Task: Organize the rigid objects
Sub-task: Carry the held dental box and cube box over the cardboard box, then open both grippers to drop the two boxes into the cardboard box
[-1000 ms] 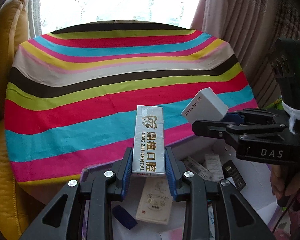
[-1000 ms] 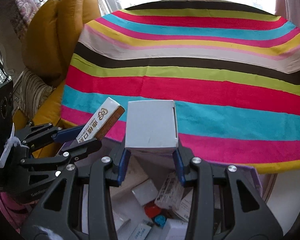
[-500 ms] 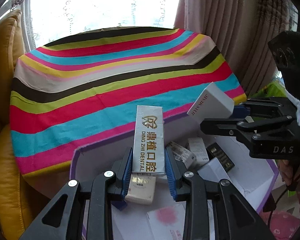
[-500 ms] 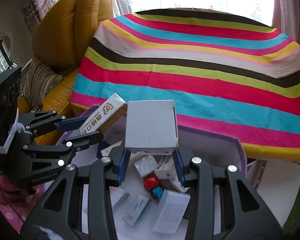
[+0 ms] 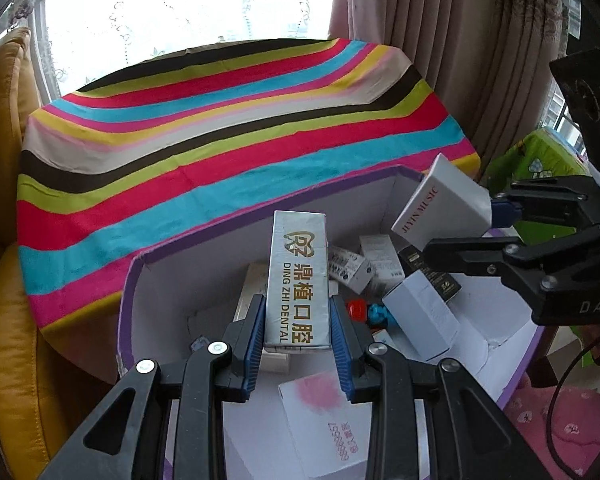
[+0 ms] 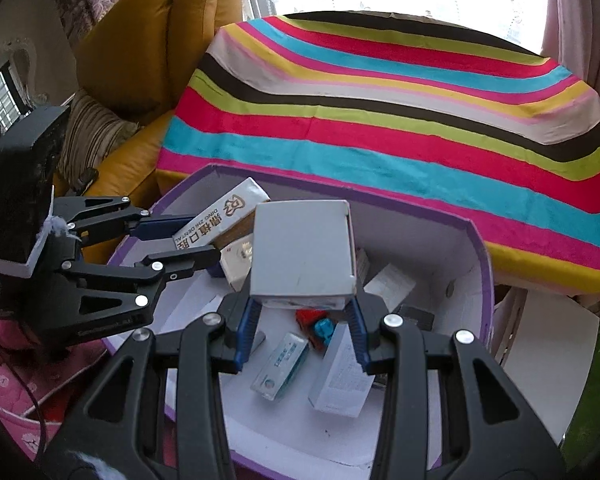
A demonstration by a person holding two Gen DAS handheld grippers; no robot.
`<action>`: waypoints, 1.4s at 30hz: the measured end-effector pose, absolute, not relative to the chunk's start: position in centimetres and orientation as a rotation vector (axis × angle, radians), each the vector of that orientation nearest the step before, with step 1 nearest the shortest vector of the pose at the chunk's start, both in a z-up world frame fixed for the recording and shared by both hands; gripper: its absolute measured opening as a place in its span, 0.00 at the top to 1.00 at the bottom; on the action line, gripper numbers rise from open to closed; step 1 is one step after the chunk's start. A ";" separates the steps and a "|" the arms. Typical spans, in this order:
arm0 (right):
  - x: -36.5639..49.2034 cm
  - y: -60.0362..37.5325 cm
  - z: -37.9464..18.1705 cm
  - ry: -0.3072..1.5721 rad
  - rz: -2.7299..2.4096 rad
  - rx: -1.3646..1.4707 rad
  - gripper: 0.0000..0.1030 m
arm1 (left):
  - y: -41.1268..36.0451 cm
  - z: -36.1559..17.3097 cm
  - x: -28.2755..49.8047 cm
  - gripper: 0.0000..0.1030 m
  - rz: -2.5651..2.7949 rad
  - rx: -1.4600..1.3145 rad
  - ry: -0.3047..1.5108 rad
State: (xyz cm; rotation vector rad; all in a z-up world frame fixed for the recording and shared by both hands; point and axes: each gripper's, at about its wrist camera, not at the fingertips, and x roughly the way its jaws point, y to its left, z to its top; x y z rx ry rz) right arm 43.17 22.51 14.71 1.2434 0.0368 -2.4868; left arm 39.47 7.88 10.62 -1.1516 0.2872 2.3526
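My left gripper (image 5: 298,330) is shut on a silver dental box (image 5: 299,280) with gold lettering, held upright over the purple-rimmed white bin (image 5: 172,252). That box (image 6: 220,220) and the left gripper (image 6: 180,242) also show at the left of the right wrist view. My right gripper (image 6: 303,322) is shut on a plain white box (image 6: 303,254), also above the bin (image 6: 482,248). In the left wrist view this white box (image 5: 440,210) carries red lettering on its side, with the right gripper (image 5: 480,224) behind it.
The bin holds several small cartons, a red piece (image 6: 310,318) and a blue piece (image 6: 326,328). A round table with a striped cloth (image 5: 220,132) lies beyond the bin. A yellow armchair (image 6: 148,48) stands left, curtains (image 5: 440,40) right, pink fabric (image 5: 560,420) below.
Both grippers have drawn back from the striped table with their boxes still gripped. They now hang over the bin, whose inside shows far more than before.
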 end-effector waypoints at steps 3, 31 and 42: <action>43.4 22.4 14.1 0.041 -2.478 1.261 0.58 | 7.5 10.4 39.6 0.69 2.355 -1.155 0.287; 44.3 21.9 13.8 0.161 -2.499 1.289 0.26 | 6.1 12.1 41.3 0.18 2.411 -1.012 0.245; 45.2 21.1 15.2 0.338 -2.553 1.271 0.13 | 5.1 14.1 42.4 0.00 2.304 -0.921 0.081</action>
